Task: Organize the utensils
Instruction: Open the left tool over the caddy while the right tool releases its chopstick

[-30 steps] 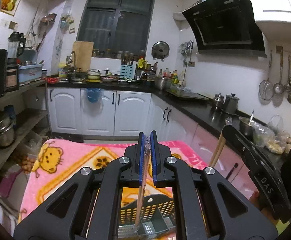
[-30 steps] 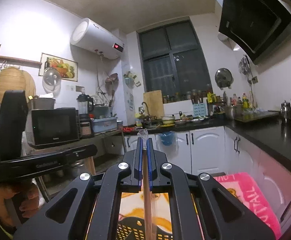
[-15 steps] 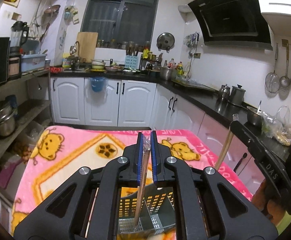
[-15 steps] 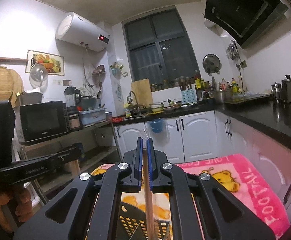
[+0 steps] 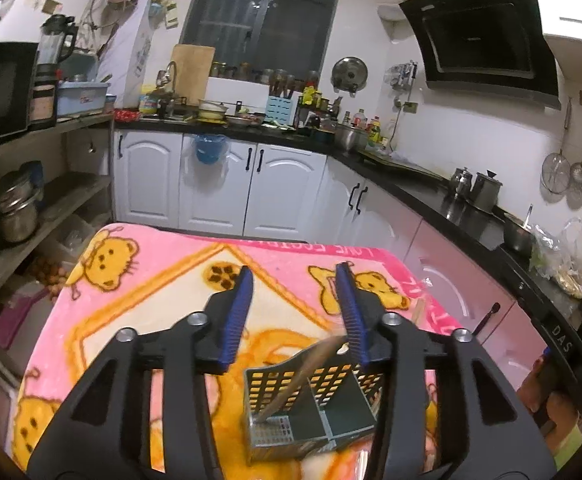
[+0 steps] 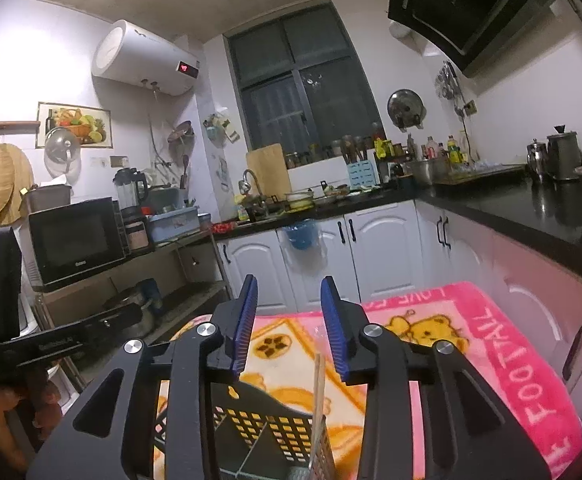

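A dark perforated utensil caddy (image 5: pixel 311 408) with divided compartments stands on the pink bear-print blanket (image 5: pixel 163 280). A wooden chopstick (image 5: pixel 299 380) leans in its left compartment, blurred. My left gripper (image 5: pixel 295 312) is open above the caddy, its blue pads apart and empty. In the right wrist view the caddy (image 6: pixel 267 436) sits below my right gripper (image 6: pixel 289 324), which is open and empty. A second wooden chopstick (image 6: pixel 318 404) stands upright in the caddy's right side.
White cabinets (image 5: pixel 267 184) and a black counter (image 5: pixel 431 196) with pots run along the back and right. A shelf unit with a microwave (image 6: pixel 75 236) stands at the left. Each gripper's handle shows in the other's view.
Both grippers opened and let go of their chopsticks, which dropped into the caddy. Both views tilted down toward the blanket.
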The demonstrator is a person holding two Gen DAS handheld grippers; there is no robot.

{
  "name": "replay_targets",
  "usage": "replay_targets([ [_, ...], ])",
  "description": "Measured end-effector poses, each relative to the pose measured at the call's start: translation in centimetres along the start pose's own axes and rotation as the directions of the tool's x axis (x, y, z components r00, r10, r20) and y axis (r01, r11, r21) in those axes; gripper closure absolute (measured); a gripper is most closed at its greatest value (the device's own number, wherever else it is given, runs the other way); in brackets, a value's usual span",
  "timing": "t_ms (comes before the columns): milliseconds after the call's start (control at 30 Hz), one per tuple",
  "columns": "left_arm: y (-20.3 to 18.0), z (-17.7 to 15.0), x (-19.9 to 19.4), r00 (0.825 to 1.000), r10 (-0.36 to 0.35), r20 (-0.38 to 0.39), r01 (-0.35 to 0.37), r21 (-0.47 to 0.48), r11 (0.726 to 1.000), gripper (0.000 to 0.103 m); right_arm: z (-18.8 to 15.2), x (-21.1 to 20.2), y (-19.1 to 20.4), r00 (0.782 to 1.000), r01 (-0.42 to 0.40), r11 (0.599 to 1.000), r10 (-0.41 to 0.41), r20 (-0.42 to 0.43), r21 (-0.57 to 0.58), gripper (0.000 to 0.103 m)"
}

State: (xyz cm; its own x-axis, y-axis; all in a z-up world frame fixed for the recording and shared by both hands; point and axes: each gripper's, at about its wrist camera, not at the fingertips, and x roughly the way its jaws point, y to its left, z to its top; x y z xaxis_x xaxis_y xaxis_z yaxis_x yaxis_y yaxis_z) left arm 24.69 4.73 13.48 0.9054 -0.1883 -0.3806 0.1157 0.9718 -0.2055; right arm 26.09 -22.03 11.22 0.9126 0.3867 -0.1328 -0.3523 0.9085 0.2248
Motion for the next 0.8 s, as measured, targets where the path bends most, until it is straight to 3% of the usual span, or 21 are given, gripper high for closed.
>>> replay_targets([
  [500,1.3,-1.4,-1.7,1.000,0.005,-0.008,-0.005,-0.040,0.999,0.024,-1.6,-1.3,-0.9,0.997,0.035,0.999,-0.033,-0.077,0.028,0.060],
  [733,1.5,-2.4,-2.4,1.000,0.006,-0.009,-0.006,-0.051,0.999,0.018,-2.3,-1.8,-0.6,0.990,0.030,0.999,-0.027,-0.136,0.021,0.054],
  [800,1.4,-2.7,-2.7,1.000,0.001,-0.012,-0.002,-0.049,0.999,0.011,-2.5,-1.9,-0.4,0.988,0.030,0.999,-0.027,-0.149,0.018,0.052],
])
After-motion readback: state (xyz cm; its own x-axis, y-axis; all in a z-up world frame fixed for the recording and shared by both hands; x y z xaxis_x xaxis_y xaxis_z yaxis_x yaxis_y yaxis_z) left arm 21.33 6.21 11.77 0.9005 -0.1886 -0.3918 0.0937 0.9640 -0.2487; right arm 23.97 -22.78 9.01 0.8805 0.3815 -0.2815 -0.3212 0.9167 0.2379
